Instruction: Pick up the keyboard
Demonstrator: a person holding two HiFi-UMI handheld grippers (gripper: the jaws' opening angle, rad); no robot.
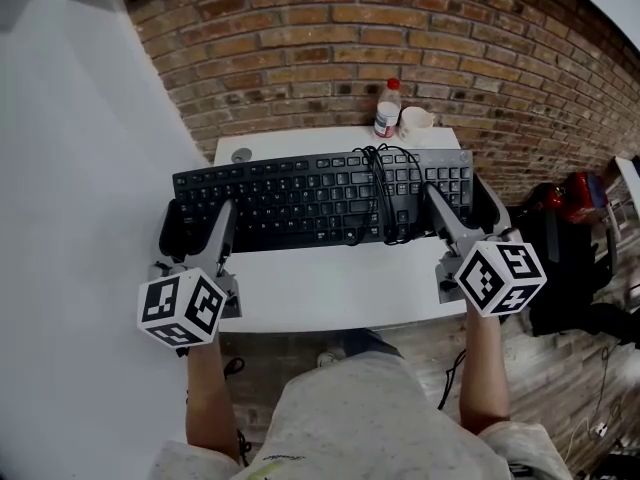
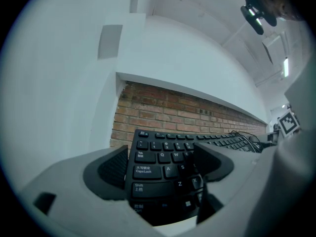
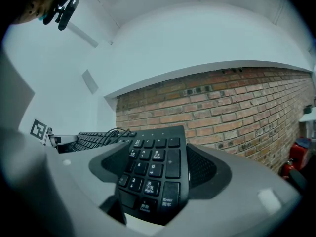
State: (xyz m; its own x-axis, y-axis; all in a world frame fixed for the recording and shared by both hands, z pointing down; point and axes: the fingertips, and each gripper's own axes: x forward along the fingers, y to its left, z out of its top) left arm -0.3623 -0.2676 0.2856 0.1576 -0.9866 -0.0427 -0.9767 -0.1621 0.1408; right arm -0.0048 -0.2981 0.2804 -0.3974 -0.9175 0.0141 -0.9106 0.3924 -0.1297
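A black keyboard [image 1: 310, 198] lies across the small white table [image 1: 330, 288], its left end reaching past the table's edge. My left gripper [image 1: 197, 216] is open and straddles that left end: the outer finger sits beside the edge by the Caps Lock key, and the inner finger rests over the keys [image 2: 163, 157]. My right gripper [image 1: 462, 200] is open astride the number pad [image 3: 153, 172], with its outer pad [image 3: 200, 168] against the keyboard's right edge. A coiled black cable [image 1: 380, 193] lies on the keys. Whether the keyboard is off the table I cannot tell.
A plastic bottle [image 1: 387, 108] and a white cup [image 1: 415, 123] stand at the table's back edge, just behind the keyboard. A small grey disc [image 1: 241, 155] sits at the back left. A brick wall [image 1: 330, 38] rises behind, and black and red bags [image 1: 570, 203] lie at the right.
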